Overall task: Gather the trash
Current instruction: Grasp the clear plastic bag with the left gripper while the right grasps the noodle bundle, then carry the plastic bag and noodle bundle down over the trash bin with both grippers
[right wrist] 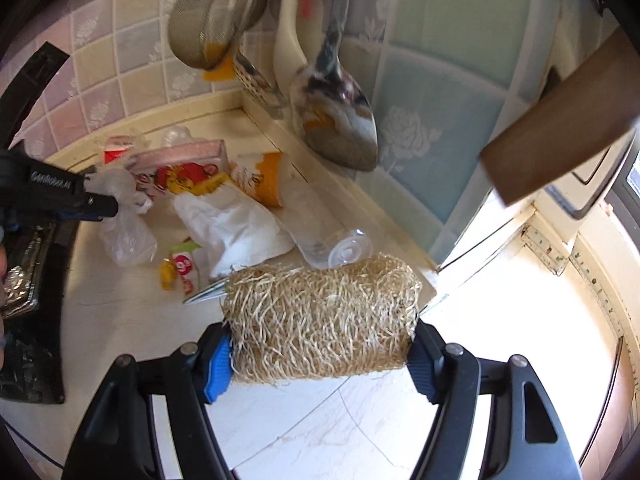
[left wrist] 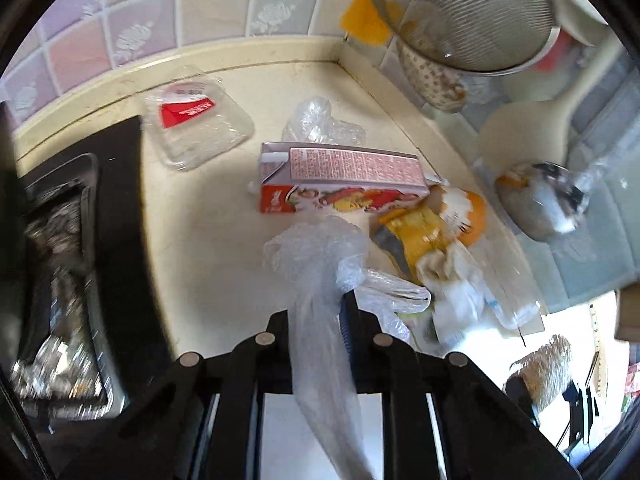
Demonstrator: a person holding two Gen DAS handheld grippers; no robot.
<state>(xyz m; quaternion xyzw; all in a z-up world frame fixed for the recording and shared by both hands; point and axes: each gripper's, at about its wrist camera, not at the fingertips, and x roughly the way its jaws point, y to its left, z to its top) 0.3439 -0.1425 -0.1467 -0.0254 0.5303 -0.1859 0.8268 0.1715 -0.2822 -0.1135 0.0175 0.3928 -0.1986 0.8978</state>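
Cream worktop (left wrist: pixel 208 240) in tiled corner carries a trash pile. Purple-and-red drink carton (left wrist: pixel 340 178) lies on its side mid-pile; clear plastic clamshell tray w/ red label (left wrist: pixel 198 126) sits just left of it. Right gripper (right wrist: pixel 320 354): fingers spread wide, clamping tan fibrous loofah sponge (right wrist: pixel 320 320) btwn the blue pads. Left gripper (left wrist: pixel 320 316): fingers pressed together, pinching crumpled clear plastic bag (left wrist: pixel 320 264), which hangs through them, near carton.

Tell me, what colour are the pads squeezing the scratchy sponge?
Blue pads grip the loofah sponge, seen best from the right wrist.
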